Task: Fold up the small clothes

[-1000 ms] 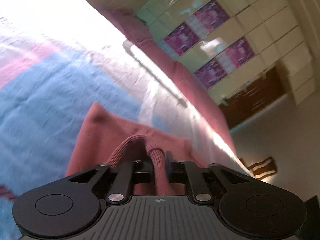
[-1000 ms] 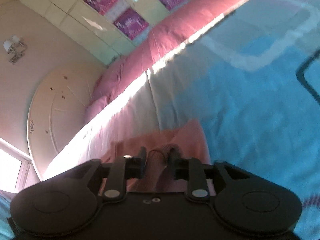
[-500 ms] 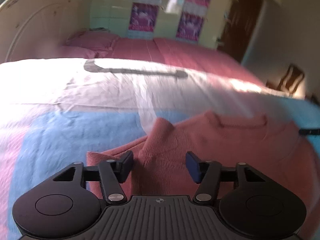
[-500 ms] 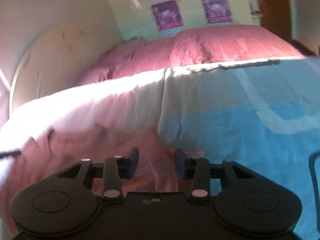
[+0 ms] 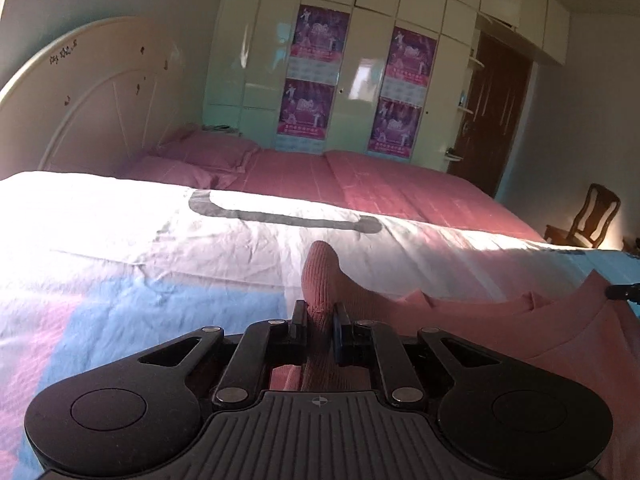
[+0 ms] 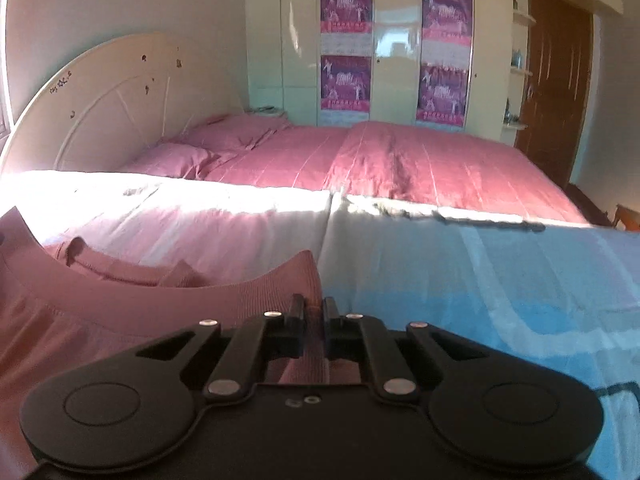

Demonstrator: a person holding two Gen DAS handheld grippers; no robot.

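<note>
The purple posters (image 5: 316, 66) on the wardrobe (image 6: 392, 40) carry small white print, too blurred to read, and the pink sweater (image 5: 500, 320) shows no label or logo. The sweater is a ribbed knit, dusty pink, lying on the near bed's blue, white and pink sheet (image 5: 120, 248), with its ribbed edge raised between the two grippers. The left gripper (image 5: 319, 314) is closing, its fingers pinching a bunched ribbed fold that sticks up past them. The right gripper (image 6: 311, 308) is closing too, its fingers pinching the ribbed corner at the sweater's other end. Beyond lie a pink bed (image 6: 400, 160) and cream headboard (image 6: 100, 100).
</note>
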